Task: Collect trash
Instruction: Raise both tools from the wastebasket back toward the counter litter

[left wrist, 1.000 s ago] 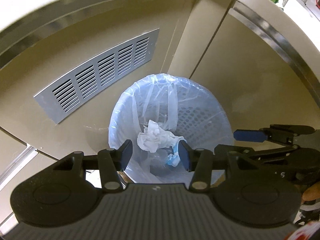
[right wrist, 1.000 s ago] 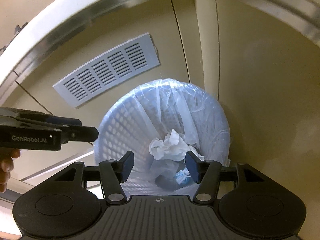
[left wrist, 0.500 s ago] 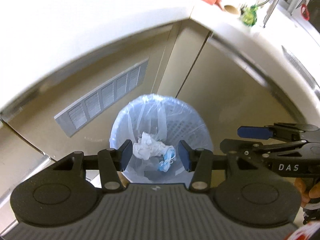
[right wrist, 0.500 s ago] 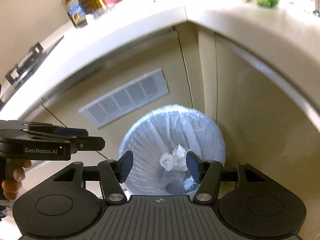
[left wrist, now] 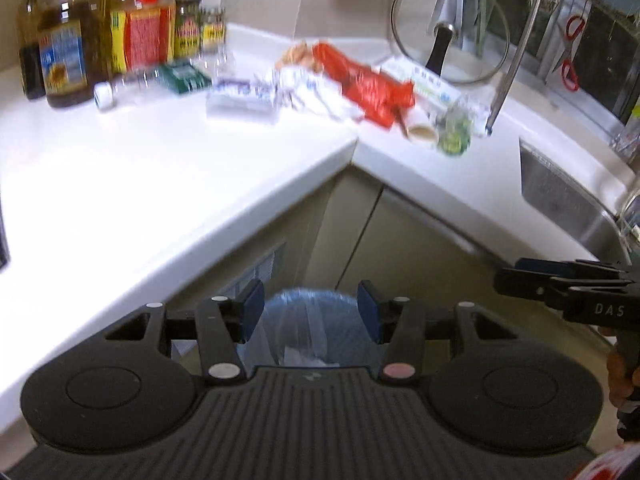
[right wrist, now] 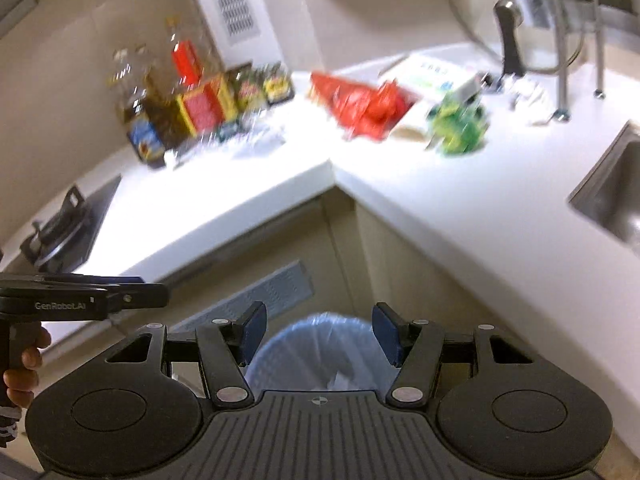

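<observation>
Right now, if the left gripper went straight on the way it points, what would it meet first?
Probably the lined trash bin: it sits framed between the open, empty fingers of the left gripper, below the counter corner. Nothing shows in between, though depth is hard to judge through the fisheye.

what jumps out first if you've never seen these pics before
The red wrapper lies crumpled in the corner of the white counter, amid a litter of packets, with a green crumpled bit just to its right. To the left, a row of oil and sauce bottles stands against the wall. Below, between the open, empty left gripper fingers, sits the blue bin lined with a plastic bag.
</observation>
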A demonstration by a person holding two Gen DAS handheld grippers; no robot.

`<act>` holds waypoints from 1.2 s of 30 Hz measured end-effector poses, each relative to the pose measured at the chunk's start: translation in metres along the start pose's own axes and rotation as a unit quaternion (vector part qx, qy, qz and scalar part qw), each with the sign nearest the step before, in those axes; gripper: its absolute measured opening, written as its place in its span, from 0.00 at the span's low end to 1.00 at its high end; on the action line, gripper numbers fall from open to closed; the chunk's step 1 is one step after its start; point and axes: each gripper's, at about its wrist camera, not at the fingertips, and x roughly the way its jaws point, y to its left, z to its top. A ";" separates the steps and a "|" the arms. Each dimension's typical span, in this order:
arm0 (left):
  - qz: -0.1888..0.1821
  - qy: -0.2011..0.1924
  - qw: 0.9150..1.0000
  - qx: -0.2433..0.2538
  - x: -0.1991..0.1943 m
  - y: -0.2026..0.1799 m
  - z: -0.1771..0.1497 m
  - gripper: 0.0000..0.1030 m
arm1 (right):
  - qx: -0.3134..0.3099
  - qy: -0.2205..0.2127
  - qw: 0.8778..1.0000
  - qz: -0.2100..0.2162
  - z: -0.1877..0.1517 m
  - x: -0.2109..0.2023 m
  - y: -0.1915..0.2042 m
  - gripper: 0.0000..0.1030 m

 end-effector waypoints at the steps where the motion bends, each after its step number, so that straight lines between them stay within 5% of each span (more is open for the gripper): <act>1: 0.000 -0.006 1.000 0.000 -0.003 0.002 0.003 0.47 | 0.003 -0.007 1.000 -0.005 0.004 -0.005 -0.001 0.57; 9: 0.005 -0.043 0.999 0.008 -0.022 0.017 0.026 0.55 | 0.022 -0.049 0.997 -0.046 0.013 -0.029 -0.009 0.60; 21: 0.028 -0.062 0.998 0.016 -0.016 0.026 0.049 0.74 | 0.003 -0.074 0.993 -0.094 0.043 -0.034 -0.033 0.76; 36: 0.097 -0.067 0.993 0.002 0.054 -0.004 0.098 0.84 | -0.108 -0.068 0.989 -0.079 0.124 0.030 -0.097 0.85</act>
